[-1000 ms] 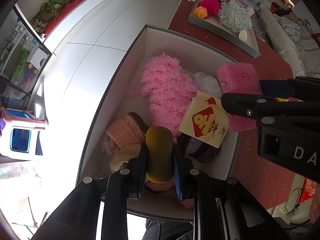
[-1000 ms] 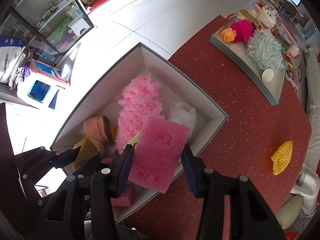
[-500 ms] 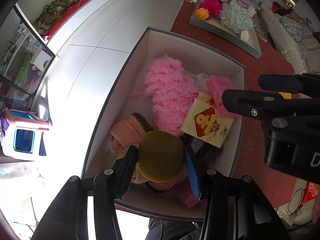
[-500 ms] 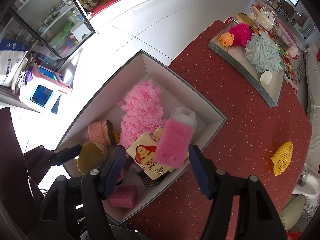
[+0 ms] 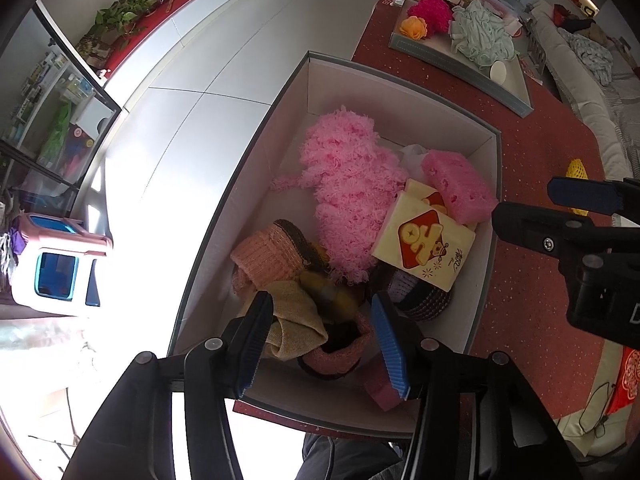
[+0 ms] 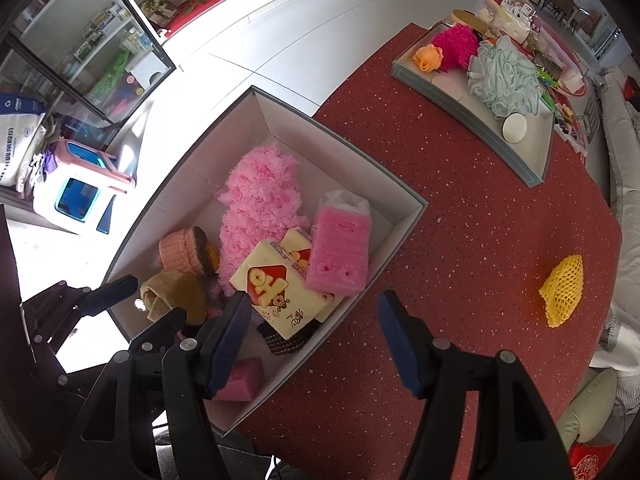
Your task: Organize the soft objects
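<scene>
A grey box on the red table holds soft things: a fluffy pink piece, a pink sponge, yellow tissue packs, a pink knitted piece and a mustard cloth. My left gripper is open and empty just above the mustard cloth. My right gripper is open and empty over the box's near right edge. A yellow foam net lies apart on the table at the right.
A grey tray at the far end holds an orange flower, a magenta puff, a pale green cloth and white pads. The box overhangs the table's left edge above a white floor. A pink and white stool stands below. A sofa lies right.
Both grippers opened. The left let go of the mustard cloth and the right let go of the pink sponge. Both things now lie in the box, and both grippers have drawn back.
</scene>
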